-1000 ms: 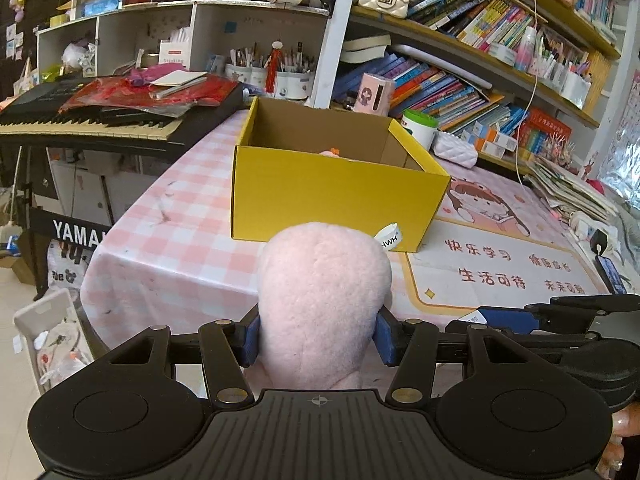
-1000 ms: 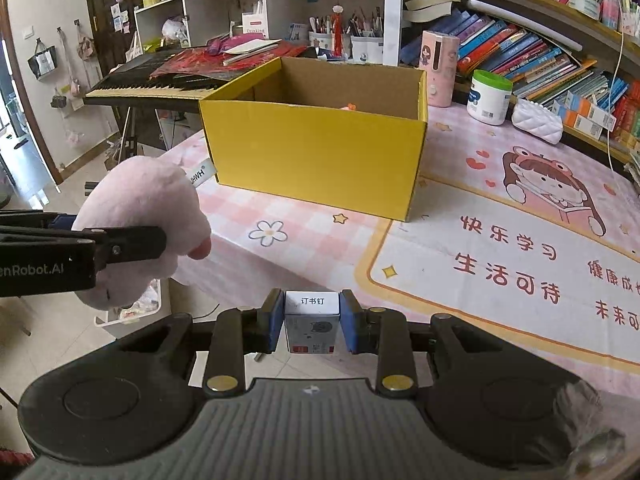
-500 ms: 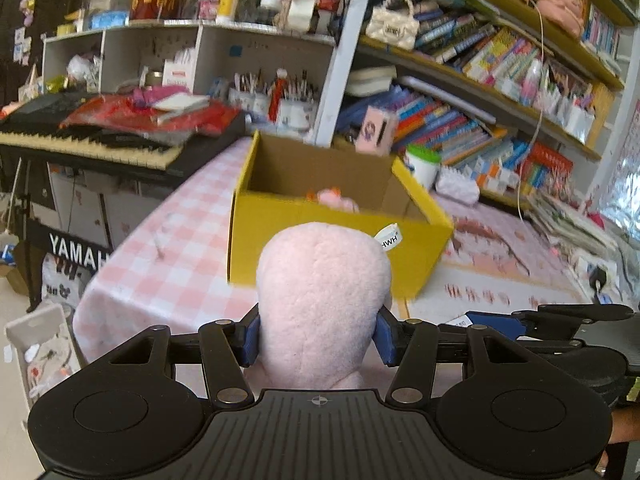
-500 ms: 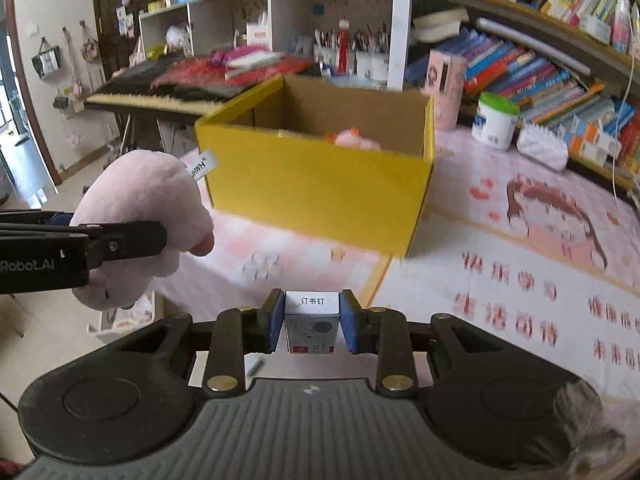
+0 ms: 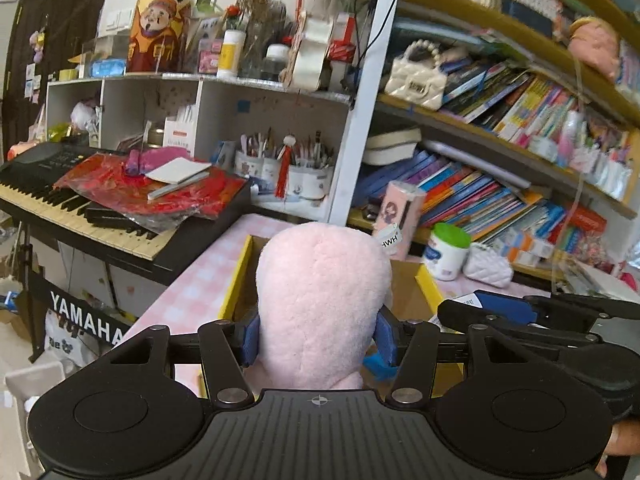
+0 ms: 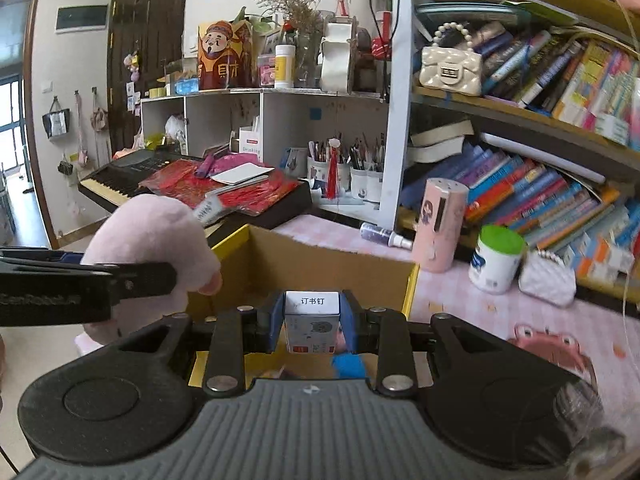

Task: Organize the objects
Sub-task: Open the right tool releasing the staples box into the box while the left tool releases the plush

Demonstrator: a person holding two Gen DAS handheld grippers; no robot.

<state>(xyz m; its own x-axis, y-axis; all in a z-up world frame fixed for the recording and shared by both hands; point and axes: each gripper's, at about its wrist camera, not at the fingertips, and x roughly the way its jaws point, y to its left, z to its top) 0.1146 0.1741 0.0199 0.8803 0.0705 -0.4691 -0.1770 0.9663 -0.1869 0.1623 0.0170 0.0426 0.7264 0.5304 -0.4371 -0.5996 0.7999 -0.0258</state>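
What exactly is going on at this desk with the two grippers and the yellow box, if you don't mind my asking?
A person is tidying loose things into the yellow cardboard box on the pink checked table. The left gripper has its jaws clamped on a pink plush toy, and the right gripper has its jaws clamped on a small white box of staples. Both are held over the open box, where something pink and blue already lies. Neither item has been let go yet.

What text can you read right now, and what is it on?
"YAMAHA": keyboard stand banner.
"订书钉": small box in the right claw.
"HWH": tag on the pink plush in the left claw.
"Drinking": white carton.
Book spines: unreadable.
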